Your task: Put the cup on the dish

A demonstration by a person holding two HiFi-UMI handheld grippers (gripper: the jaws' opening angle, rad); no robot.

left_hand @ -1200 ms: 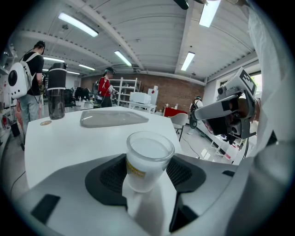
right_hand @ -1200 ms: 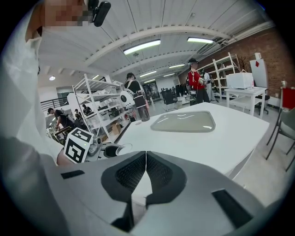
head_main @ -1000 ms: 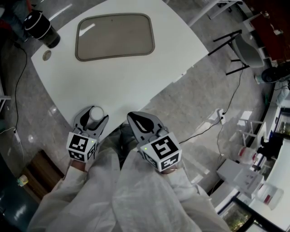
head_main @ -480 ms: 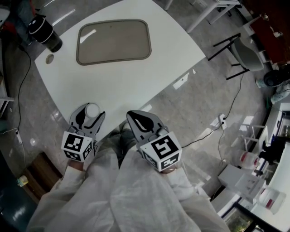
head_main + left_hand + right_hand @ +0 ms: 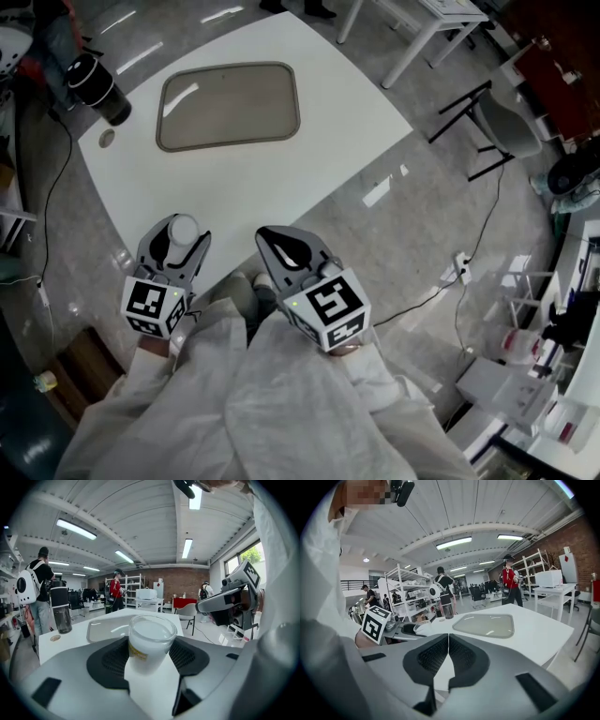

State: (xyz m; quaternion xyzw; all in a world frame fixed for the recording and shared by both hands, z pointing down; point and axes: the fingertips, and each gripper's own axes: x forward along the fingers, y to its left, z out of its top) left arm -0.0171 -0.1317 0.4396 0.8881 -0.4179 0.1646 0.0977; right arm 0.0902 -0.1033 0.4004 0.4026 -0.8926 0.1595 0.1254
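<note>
- While my left gripper (image 5: 178, 236) hangs at the near edge of the table (image 5: 319, 159), its jaws are clamped on the cup (image 5: 149, 641). The cup stands upright between the pads, open mouth up.
- Just to the right of that tool, my right gripper (image 5: 448, 654) has its jaws pressed together with nothing between them, so it carries no part of the load.
- Ahead of both tools, the white tabletop is bare on the stretch nearest my jaws.
- Farther on, almost straight ahead of the left jaws, lies the dish (image 5: 228, 105). It is a flat tray with rounded corners, its long axis runs across my line of reach, and it is well apart from the cup.
- Past the dish and off to the left of my left gripper's line, a dark bottle (image 5: 98, 86) stands near the table's far corner.
- I judge the left gripper to be the one to go: forward over the bare table with the cup kept upright, then down onto the dish's flat middle.
</note>
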